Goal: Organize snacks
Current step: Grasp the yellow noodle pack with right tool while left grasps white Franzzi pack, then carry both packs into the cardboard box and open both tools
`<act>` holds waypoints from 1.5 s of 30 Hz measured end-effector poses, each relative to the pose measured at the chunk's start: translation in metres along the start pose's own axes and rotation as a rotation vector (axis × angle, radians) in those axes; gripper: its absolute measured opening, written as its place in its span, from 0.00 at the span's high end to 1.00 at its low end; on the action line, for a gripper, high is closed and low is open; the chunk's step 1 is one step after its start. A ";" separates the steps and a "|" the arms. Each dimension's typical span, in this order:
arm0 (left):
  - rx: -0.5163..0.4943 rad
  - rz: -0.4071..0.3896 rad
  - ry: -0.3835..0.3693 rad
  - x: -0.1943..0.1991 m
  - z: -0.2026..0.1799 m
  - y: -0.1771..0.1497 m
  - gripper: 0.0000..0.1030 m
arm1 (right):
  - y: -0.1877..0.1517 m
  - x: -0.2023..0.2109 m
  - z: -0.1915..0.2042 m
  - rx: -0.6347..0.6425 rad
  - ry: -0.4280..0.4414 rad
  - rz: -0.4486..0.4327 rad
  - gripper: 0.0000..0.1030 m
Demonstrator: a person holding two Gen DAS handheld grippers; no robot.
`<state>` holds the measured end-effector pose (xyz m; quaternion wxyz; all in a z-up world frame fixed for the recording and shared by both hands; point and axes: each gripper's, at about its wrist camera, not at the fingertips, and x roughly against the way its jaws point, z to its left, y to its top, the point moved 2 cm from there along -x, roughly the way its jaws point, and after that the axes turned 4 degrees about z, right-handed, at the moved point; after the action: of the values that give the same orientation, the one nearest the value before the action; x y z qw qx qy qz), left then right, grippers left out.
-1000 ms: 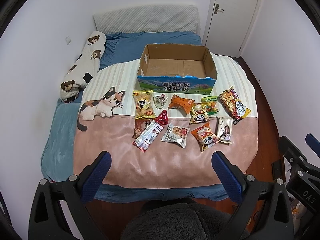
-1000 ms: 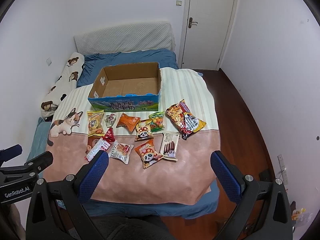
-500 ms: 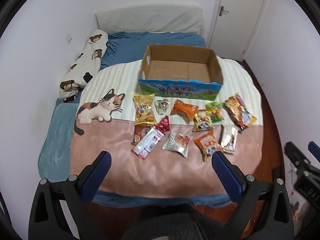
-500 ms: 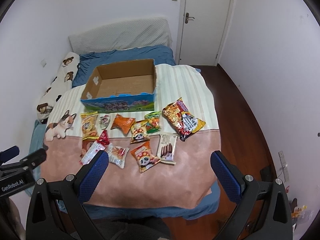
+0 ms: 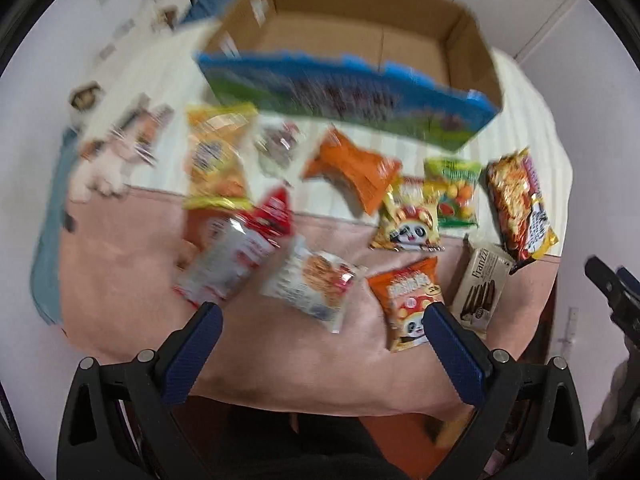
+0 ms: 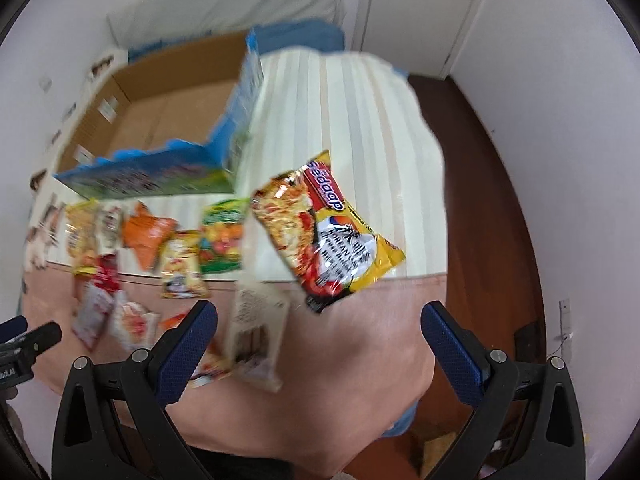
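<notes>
Both claws have been brought down much nearer the snacks than half a second ago, and both views are smeared by motion.

Left wrist view, left to right: a cat print (image 5: pixel 116 152) on the blanket at the left edge; a yellow packet (image 5: pixel 216 156) at centre left; a red-and-white packet (image 5: pixel 236 256) below it; an orange packet (image 5: pixel 352 168) at centre; a white noodle packet (image 5: pixel 312 284) at lower centre, lying between the fingers of the left claw (image 5: pixel 320 316), whose jaws are held wide apart with nothing in them; an orange panda packet (image 5: pixel 408 300) just beside the right-hand finger; a wafer packet (image 5: pixel 480 288) to its right; a noodle bag (image 5: pixel 520 208) at the right edge. The open cardboard box (image 5: pixel 352 52) is seen across the top of the frame, behind the snack rows, with nothing visible inside.

Right wrist view: the box (image 6: pixel 160 128) sits upper left and the noodle bag (image 6: pixel 324 232) at centre, above the right claw (image 6: pixel 320 316), whose jaws are likewise spread wide and grip nothing.
</notes>
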<state>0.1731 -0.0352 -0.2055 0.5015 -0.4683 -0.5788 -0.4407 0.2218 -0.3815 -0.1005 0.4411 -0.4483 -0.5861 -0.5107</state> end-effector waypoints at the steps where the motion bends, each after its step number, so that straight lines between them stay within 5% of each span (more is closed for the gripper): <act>1: 0.007 0.023 -0.013 -0.013 -0.005 0.004 0.00 | 0.006 -0.013 -0.003 0.013 -0.003 0.015 0.00; 10: 0.053 0.229 -0.117 -0.096 -0.042 0.003 0.00 | 0.069 -0.120 0.000 0.151 0.058 0.144 0.00; 18: 0.083 0.226 -0.052 -0.113 -0.039 0.000 0.00 | 0.082 -0.193 0.016 0.206 0.107 0.310 0.00; 21: 0.030 0.186 -0.084 -0.105 -0.060 0.002 0.00 | 0.079 -0.194 0.016 0.183 0.080 0.290 0.13; 25: -0.135 0.189 -0.146 -0.101 -0.113 -0.002 0.00 | 0.062 -0.183 -0.006 0.057 0.116 0.303 0.15; 30: -0.328 0.216 -0.103 -0.126 -0.170 -0.012 0.00 | 0.019 -0.183 -0.042 -0.101 0.169 0.358 0.16; 32: -0.376 0.243 -0.096 -0.143 -0.185 -0.016 0.09 | -0.002 -0.192 -0.053 -0.171 0.189 0.386 0.16; 34: -0.387 0.264 -0.067 -0.156 -0.190 -0.020 0.44 | -0.025 -0.201 -0.061 -0.246 0.230 0.423 0.15; 41: -0.365 0.230 -0.061 -0.148 -0.181 -0.027 0.44 | -0.073 -0.216 -0.060 -0.276 0.316 0.408 0.04; 43: -0.369 0.219 -0.051 -0.139 -0.183 -0.034 0.44 | -0.081 -0.223 -0.050 -0.255 0.271 0.407 0.04; 45: -0.371 0.204 -0.036 -0.141 -0.188 -0.036 0.44 | -0.086 -0.227 -0.041 -0.273 0.232 0.387 0.14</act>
<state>0.1779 -0.2396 -0.3264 0.4382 -0.6166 -0.4463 -0.4782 0.1879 -0.4453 -0.3352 0.5305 -0.5457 -0.3607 -0.5391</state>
